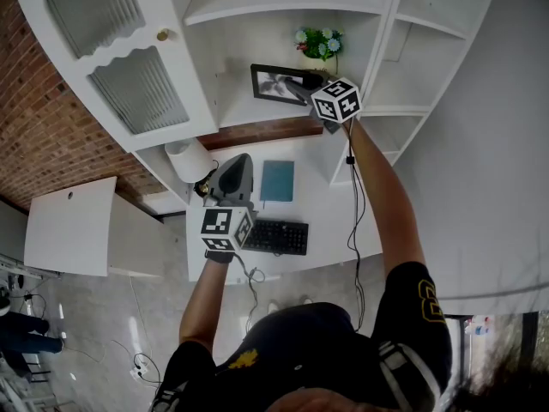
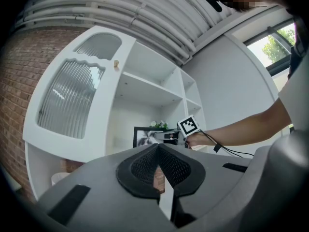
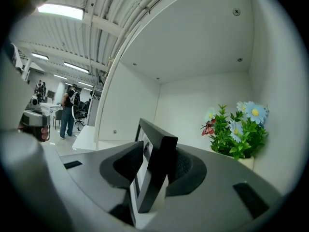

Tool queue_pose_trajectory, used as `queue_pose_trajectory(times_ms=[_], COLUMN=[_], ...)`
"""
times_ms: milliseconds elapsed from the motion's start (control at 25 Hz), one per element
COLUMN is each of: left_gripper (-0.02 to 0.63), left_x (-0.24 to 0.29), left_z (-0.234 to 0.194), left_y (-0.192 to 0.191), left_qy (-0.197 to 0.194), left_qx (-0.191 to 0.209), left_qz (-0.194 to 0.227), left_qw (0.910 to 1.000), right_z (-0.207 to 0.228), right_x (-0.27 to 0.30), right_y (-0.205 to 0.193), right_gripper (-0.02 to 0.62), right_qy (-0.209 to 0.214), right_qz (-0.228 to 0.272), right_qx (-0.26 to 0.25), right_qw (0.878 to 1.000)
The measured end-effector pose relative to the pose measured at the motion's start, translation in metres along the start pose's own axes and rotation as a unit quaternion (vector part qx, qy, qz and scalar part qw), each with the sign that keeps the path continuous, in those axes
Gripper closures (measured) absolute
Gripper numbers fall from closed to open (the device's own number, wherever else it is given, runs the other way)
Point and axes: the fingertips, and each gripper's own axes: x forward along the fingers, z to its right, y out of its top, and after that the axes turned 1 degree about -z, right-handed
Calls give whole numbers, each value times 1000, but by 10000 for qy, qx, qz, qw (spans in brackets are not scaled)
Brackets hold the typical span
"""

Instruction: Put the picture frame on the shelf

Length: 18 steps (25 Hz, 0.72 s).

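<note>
Right gripper view: picture frame [image 3: 161,158] looks seated upright on the shelf [image 3: 193,100] near the flowers [image 3: 236,129], right gripper [image 3: 155,166] jaws apart around it, left pad clear, presumably releasing; left gripper [image 2: 159,170] closed, empty, idle.

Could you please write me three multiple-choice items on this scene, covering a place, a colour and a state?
1. Where does the picture frame stand?
A. on the desk
B. on the shelf beside the flowers
C. on the floor
2. What colour is its border?
A. white
B. black
C. red
3. How are the left tool's jaws?
A. wide apart
B. closed on a keyboard
C. together, empty
Answers: B, it stands in the shelf bay; B, its edge looks black; C, they meet with nothing between.
</note>
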Motion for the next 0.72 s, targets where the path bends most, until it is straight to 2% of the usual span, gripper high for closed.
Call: queue_pose_trajectory(times_ms=[160,560,720], left_gripper=[588,588,588], left_x=[1,4,4], left_z=[1,10,13], left_y=[1,2,3], left_qy=[-28,-99,-132], left_qx=[16,-2,24], left_qz=[-11,-7,-10], left_qw=[10000,10000,9999], right_z=[-1,-3,-1], right_x=[0,-4,-7], right_y=[1,1,3], right_gripper=[454,453,390], right_qy=[38,47,41], right_qz=[17,-7,-35], right_qx=[73,77,142], right_qw=[10000,10000,9999])
